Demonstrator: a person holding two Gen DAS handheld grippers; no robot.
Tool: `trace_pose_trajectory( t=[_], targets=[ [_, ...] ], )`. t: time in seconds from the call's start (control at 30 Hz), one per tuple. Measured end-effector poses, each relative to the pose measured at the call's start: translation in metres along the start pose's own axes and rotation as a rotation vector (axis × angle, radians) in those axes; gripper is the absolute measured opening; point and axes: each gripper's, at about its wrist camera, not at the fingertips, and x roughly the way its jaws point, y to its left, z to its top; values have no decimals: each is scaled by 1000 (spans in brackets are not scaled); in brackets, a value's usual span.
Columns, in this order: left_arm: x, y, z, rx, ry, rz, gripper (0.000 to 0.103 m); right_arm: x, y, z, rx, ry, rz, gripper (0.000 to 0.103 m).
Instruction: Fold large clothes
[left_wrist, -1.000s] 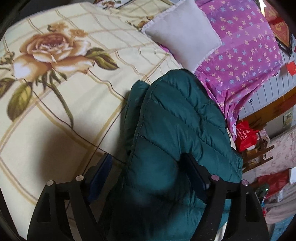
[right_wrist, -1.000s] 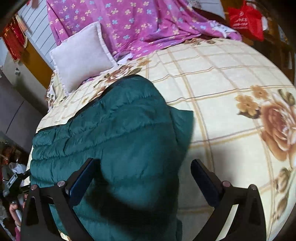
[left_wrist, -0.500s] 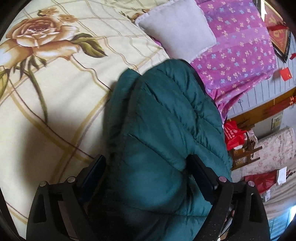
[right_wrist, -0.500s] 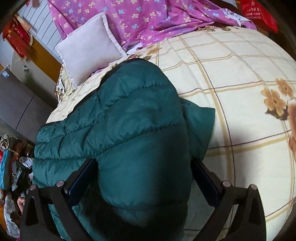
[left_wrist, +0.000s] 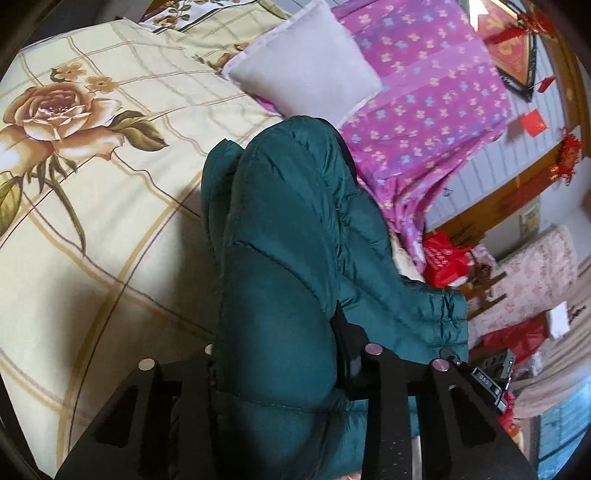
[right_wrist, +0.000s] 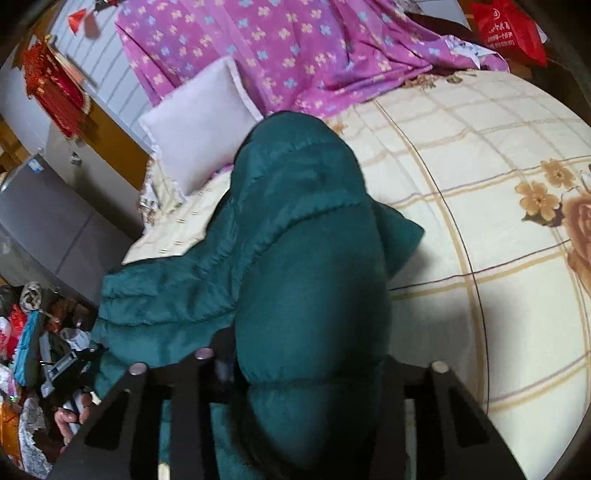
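Note:
A dark green puffer jacket (left_wrist: 288, 236) lies on a cream bed sheet printed with roses (left_wrist: 92, 206). My left gripper (left_wrist: 275, 354) is shut on a thick fold of the jacket, which bulges up between its jaws and hides the fingertips. My right gripper (right_wrist: 306, 362) is likewise shut on a thick fold of the same jacket (right_wrist: 306, 236). The gripped folds are lifted off the bed while the far part of the jacket rests near the pillow. A loose quilted part hangs toward the bed's edge (right_wrist: 155, 302).
A white pillow (left_wrist: 306, 70) and a purple flowered quilt (left_wrist: 424, 110) lie at the head of the bed. Red bags (left_wrist: 443, 258) and clutter stand on the floor beside the bed. The other hand and gripper (right_wrist: 70, 406) show at the lower left.
Both grippers were open over the jacket; they have closed on it and bunched it up into a tall fold, lifting it from the sheet.

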Motion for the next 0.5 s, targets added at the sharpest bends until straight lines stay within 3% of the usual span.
trace_pose_trajectory(
  t=[0.17,0.33,0.43,0.5],
  targets=[
    [-36,-20,-13,38,37,-29,12,-46,35,-14,-64,12,37,32],
    [-90,-28,-43,87,70,-25,12,-96,47,-51,-27,34,110,32],
    [-109,-20,-62,83,88,26,12,-110,47,-80,9,69,123,32],
    [-110,-11,-72,87,106,92,19,-110,44,-96,10,87,87,37]
  ],
)
